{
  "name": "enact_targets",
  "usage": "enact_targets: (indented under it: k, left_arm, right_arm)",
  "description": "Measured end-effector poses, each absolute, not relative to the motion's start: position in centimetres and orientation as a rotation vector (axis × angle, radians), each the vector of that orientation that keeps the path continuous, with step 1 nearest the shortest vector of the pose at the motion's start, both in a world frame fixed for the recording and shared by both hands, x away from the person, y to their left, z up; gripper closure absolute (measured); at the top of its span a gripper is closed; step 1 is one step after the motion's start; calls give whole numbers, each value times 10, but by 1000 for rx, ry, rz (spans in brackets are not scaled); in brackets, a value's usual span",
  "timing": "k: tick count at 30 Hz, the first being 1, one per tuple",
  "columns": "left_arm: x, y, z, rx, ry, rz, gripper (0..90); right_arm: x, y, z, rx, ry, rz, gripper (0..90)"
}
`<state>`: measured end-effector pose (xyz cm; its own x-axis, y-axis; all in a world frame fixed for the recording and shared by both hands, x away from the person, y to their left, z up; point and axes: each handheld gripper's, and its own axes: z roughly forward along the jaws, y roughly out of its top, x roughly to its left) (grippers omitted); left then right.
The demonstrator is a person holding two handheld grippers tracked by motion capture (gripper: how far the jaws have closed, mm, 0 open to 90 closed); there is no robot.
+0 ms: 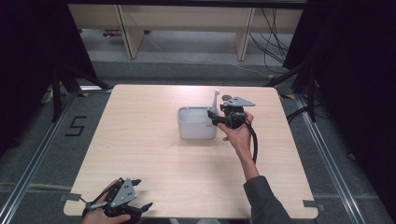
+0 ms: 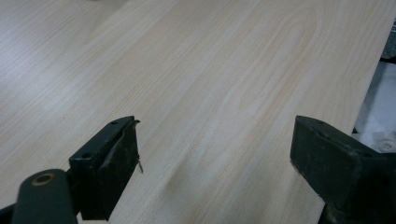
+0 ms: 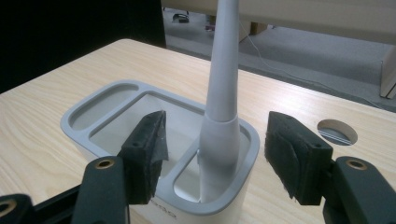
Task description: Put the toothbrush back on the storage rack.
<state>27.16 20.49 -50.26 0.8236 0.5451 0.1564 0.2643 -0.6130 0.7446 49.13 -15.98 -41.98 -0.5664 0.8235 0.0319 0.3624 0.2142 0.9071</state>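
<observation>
Surroundings: bare wooden surface point(image 1: 154, 154), a round hole point(image 3: 337, 131) in it just beyond the caddy; nothing blocks the way.
Caddy point(image 1: 196, 122): grey-white, compartmented, mid-surface.
Brush point(image 3: 222, 84): white, tapered handle, upright in the caddy's narrow end slot.
Right gripper point(image 3: 212, 158): jaws wide either side of the brush, not touching.
Left gripper point(image 2: 215, 158): jaws wide, nothing between, at near edge.

Right arm stretches out over the table, sleeve at the forearm, hand wrapped around the right gripper point(image 1: 215, 117), which points left in the high view with its jaws apart, pads pressing on nothing. Left hand point(image 1: 105, 215) sits low at the near edge, left gripper point(image 1: 140, 193) aimed right, jaws spread wide and empty.
</observation>
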Motion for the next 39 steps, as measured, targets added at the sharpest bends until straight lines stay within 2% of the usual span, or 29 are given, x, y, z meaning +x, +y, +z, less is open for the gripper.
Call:
enact_targets:
  k: [25,27,39]
  left_arm:
    - [271,205,-503,2251,588,477,148]
    - [272,205,-503,2257,585,506,148]
    - [271,204,-503,2254,583,479,148]
  right_arm:
    - [477,-169,-418,1103,2037,1331,374]
    - [474,-169,-418,1139,2043,1342,373]
    - [466,-172,-420,1154,2037,1334,351]
